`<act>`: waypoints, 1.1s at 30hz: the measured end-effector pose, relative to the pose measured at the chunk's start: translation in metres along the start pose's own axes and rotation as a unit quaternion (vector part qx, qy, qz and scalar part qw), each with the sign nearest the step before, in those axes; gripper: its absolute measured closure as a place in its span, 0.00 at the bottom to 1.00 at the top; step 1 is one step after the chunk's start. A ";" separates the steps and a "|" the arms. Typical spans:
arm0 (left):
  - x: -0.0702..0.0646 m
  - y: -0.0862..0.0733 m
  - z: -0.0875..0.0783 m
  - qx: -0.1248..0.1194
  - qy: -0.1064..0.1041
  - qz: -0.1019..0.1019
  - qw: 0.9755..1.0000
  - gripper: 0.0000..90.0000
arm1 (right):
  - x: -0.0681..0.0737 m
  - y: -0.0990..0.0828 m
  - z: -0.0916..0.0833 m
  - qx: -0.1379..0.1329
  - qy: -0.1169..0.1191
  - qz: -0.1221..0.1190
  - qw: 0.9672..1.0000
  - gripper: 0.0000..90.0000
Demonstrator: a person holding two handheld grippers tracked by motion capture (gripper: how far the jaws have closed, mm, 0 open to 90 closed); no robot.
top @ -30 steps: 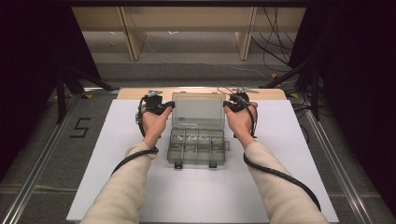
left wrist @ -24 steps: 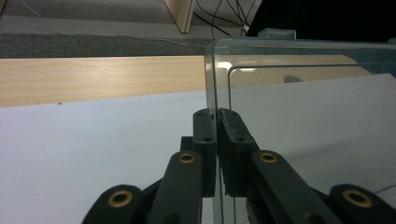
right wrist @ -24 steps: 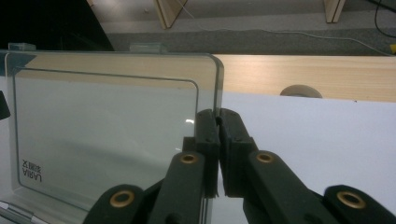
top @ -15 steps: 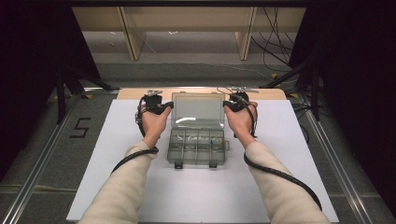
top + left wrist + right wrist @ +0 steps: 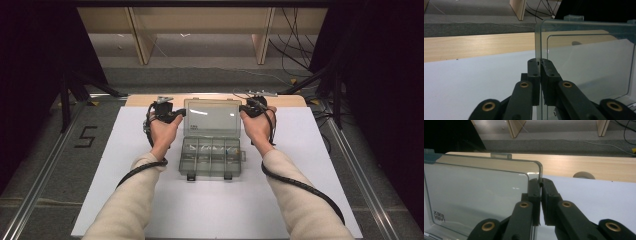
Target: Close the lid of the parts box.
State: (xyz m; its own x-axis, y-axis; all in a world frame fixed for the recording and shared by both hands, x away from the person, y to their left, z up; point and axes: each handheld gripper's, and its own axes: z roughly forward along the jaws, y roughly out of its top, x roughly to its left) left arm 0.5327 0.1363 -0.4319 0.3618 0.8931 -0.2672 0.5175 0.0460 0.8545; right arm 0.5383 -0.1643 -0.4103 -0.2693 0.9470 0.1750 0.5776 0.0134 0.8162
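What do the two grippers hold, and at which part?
Both hold the clear lid of the open organizer box: left gripper on its left side edge, right gripper on its right.

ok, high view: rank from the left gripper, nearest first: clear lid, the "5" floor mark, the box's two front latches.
1. clear lid: the left gripper is shut on its left edge, touching.
2. front latches: on the box's near edge, toward the person.
3. "5" floor mark: off the white board, on the floor far to the left.
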 end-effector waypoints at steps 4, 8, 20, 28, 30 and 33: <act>0.001 0.007 0.001 -0.003 0.001 0.005 1.000 0.90 | 0.002 0.000 -0.003 -0.002 0.004 0.001 1.000 0.97; 0.001 0.009 0.005 0.005 0.004 -0.002 1.000 0.91 | 0.003 0.000 -0.004 -0.007 0.003 -0.005 1.000 0.97; -0.003 0.009 -0.002 0.001 0.013 0.007 1.000 0.97 | 0.003 -0.001 -0.006 -0.009 0.003 -0.002 1.000 0.97; -0.004 0.008 -0.007 -0.006 0.008 0.014 1.000 0.97 | 0.005 0.004 -0.009 -0.008 0.009 -0.008 1.000 0.91; -0.004 0.008 -0.008 -0.007 0.006 0.014 1.000 0.97 | 0.006 0.007 -0.009 -0.014 0.008 -0.015 1.000 0.91; -0.003 0.008 -0.009 -0.007 0.005 0.016 1.000 0.97 | 0.006 0.008 -0.009 -0.012 0.002 -0.009 1.000 0.95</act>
State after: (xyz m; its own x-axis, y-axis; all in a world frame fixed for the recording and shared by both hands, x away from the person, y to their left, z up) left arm 0.5285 0.1376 -0.4203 0.3700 0.8987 -0.2355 0.4957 0.0234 0.8682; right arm 0.5348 -0.1609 -0.3977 -0.2836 0.9451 0.1621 0.5541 0.0235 0.8321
